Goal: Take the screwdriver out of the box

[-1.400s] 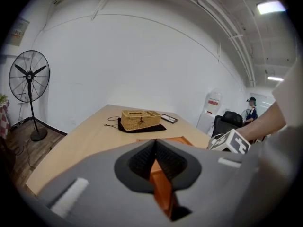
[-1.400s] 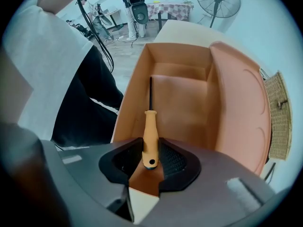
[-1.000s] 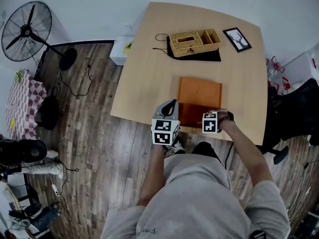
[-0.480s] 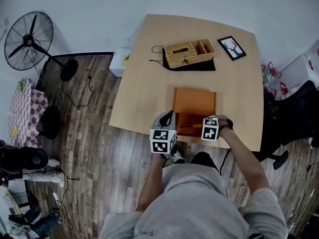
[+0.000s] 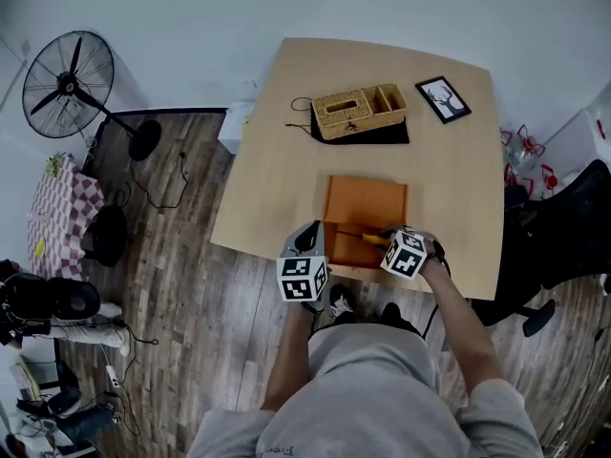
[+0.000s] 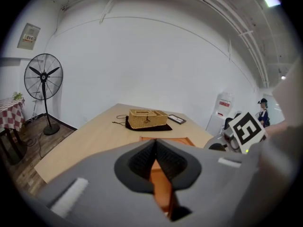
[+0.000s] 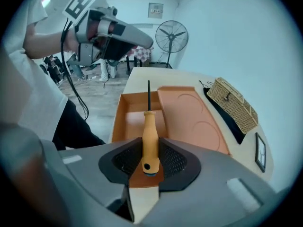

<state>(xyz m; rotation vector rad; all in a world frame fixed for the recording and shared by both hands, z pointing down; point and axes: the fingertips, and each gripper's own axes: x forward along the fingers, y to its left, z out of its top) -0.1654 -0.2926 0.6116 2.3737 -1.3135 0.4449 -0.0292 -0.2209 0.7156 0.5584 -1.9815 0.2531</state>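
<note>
Right claw (image 7: 150,151): clamped on the handle of the orange-handled metal screwdriver (image 7: 149,126), whose shaft points ahead over the open orange rectangular box (image 7: 187,112).
Left claw (image 6: 155,150): closed, empty, beside the box.

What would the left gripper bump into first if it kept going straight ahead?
Probably the open orange box, just past the shut left gripper; the woven wicker basket sits farther on.

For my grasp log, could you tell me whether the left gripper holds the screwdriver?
No; the screwdriver is clamped in the right gripper, not the left gripper.
</note>
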